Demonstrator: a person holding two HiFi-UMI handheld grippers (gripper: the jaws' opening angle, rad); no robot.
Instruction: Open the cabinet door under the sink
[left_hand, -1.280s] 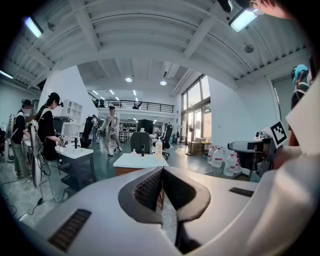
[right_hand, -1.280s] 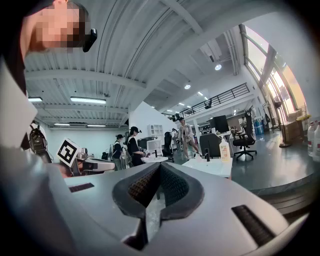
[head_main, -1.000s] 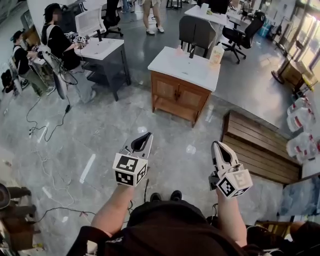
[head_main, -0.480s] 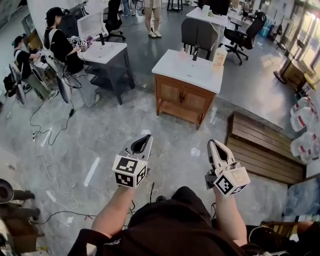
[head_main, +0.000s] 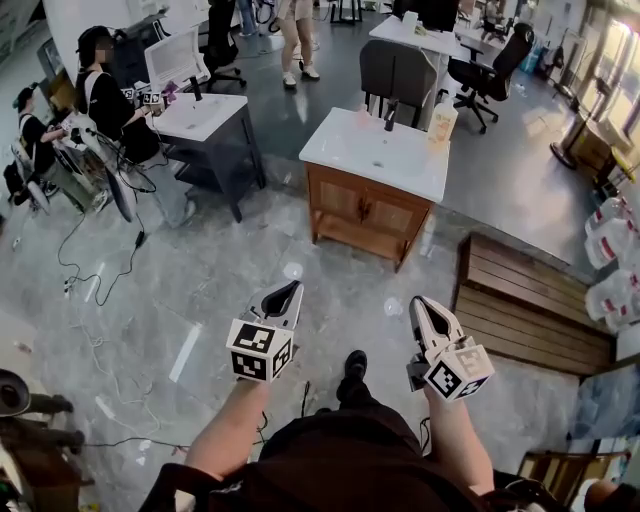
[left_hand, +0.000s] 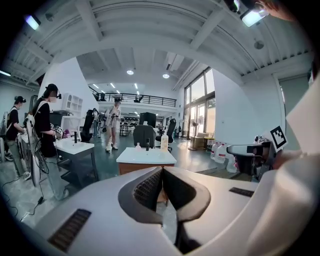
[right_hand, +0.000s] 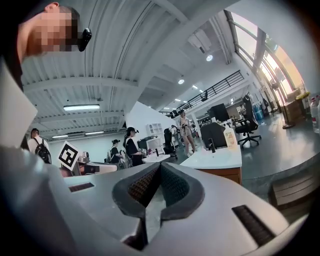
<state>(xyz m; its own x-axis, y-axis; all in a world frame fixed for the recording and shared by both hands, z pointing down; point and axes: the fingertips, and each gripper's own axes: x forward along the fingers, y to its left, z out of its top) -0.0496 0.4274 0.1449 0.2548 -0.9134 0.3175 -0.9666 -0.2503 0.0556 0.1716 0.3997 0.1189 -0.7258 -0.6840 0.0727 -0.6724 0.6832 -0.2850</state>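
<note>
A wooden sink cabinet (head_main: 365, 215) with a white basin top (head_main: 380, 152) and two closed doors stands on the grey floor ahead of me. It also shows small in the left gripper view, as the cabinet (left_hand: 146, 161), and to the right in the right gripper view, as the cabinet (right_hand: 220, 165). My left gripper (head_main: 289, 294) is held in the air well short of it, jaws shut and empty. My right gripper (head_main: 417, 307) hangs level beside it, also shut with nothing between the jaws. Both point toward the cabinet.
A second, dark sink stand (head_main: 205, 130) is at the left, with seated people (head_main: 100, 85) and cables on the floor (head_main: 95, 290). A wooden bench (head_main: 530, 300) lies at the right. Office chairs (head_main: 490, 60) and standing people are farther back.
Both grippers have moved forward toward the wooden cabinet and sunk a little as the person walks. Their jaws stay shut.
</note>
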